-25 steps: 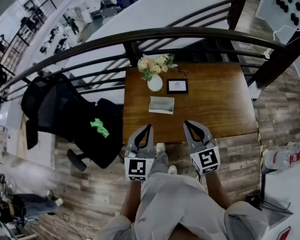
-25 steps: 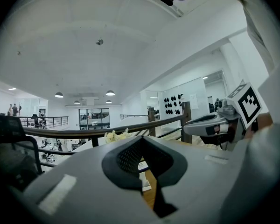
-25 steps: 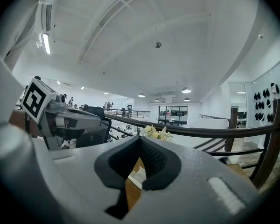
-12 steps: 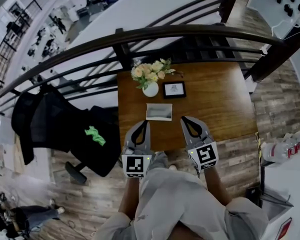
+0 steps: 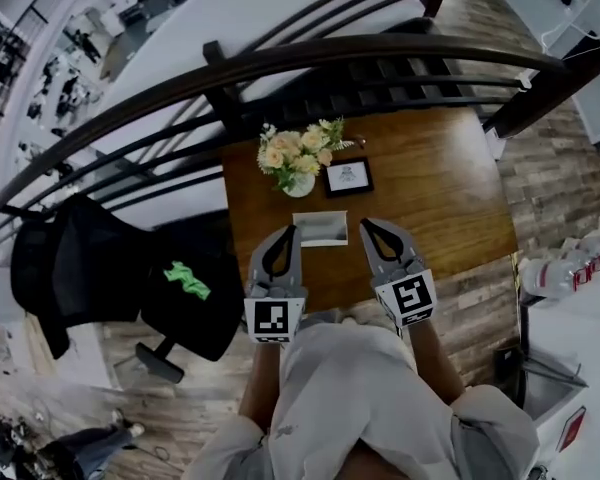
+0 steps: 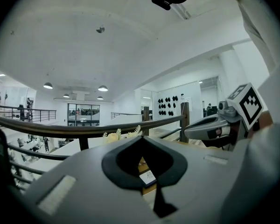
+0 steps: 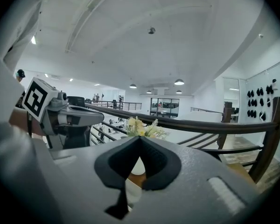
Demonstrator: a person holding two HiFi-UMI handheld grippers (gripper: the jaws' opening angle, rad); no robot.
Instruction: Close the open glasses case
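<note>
The open glasses case [image 5: 320, 229] is a pale, flat rectangle lying on the brown wooden table [image 5: 440, 198], just in front of the vase. In the head view my left gripper [image 5: 288, 230] has its tips at the case's near left corner, and my right gripper [image 5: 366, 224] has its tips at the case's right side. Both are shut with nothing between the jaws. The left gripper view shows its own jaws [image 6: 141, 137] meeting at the tips. My right gripper [image 7: 140, 137] looks the same in its own view. Whether either gripper touches the case is unclear.
A white vase of flowers [image 5: 298, 158] and a small picture frame [image 5: 348, 176] stand behind the case. A dark railing [image 5: 310, 63] runs along the table's far side. A black office chair [image 5: 130, 278] stands to the left. A white counter [image 5: 580, 368] is at the right.
The person has stepped closer to the table. Both grippers moved forward, from the table's near edge to either side of the glasses case. Both stayed shut.
</note>
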